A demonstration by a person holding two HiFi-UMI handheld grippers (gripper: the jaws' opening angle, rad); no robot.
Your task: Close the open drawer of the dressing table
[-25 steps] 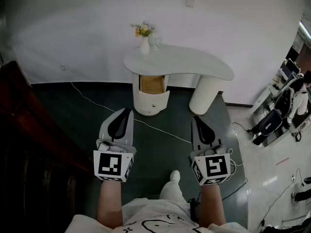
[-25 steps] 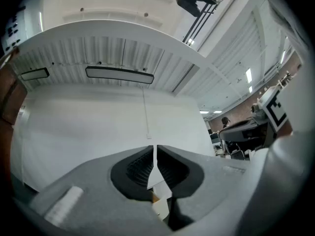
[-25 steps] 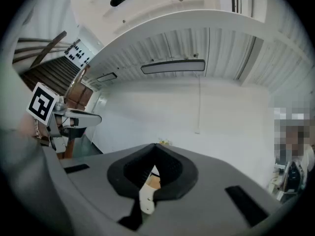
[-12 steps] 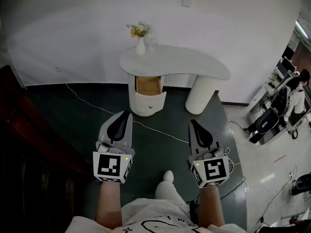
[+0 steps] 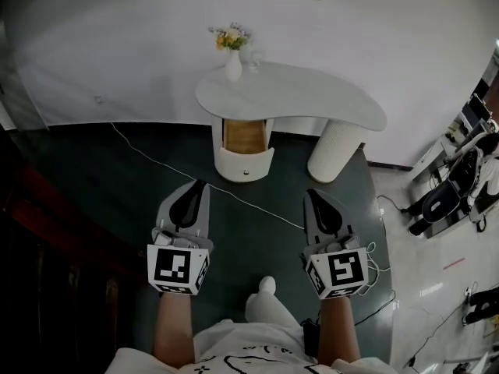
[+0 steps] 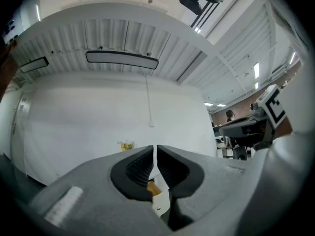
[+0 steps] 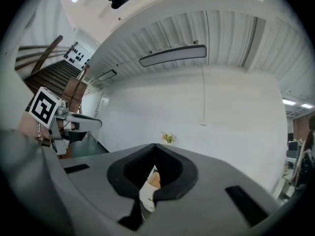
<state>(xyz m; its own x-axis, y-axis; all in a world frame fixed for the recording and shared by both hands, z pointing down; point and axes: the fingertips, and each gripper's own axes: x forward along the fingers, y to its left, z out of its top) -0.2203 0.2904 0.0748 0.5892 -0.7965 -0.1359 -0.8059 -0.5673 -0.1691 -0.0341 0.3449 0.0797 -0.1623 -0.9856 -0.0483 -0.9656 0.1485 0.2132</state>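
Note:
A white dressing table (image 5: 312, 100) with a curved top stands against the far wall. Its drawer (image 5: 245, 153) is pulled out, showing a wooden inside and a rounded white front with a small knob. Both grippers hang well short of it, over the dark floor. My left gripper (image 5: 198, 185) is shut with nothing in it, tips nearly touching (image 6: 156, 149). My right gripper (image 5: 313, 195) is shut and empty too (image 7: 154, 146). A slice of the drawer (image 7: 150, 187) shows through the gap in the right gripper view.
A white vase of flowers (image 5: 232, 56) and a glass stand on the tabletop's left end. A white cable (image 5: 164, 167) runs across the dark floor between me and the table. Dark wooden stairs (image 5: 47, 240) rise at my left. Office chairs (image 5: 444, 197) sit at the right.
The view has shifted slightly and the dressing table sits a little lower and further right in the frame. Both grippers keep the same pose, shut and empty.

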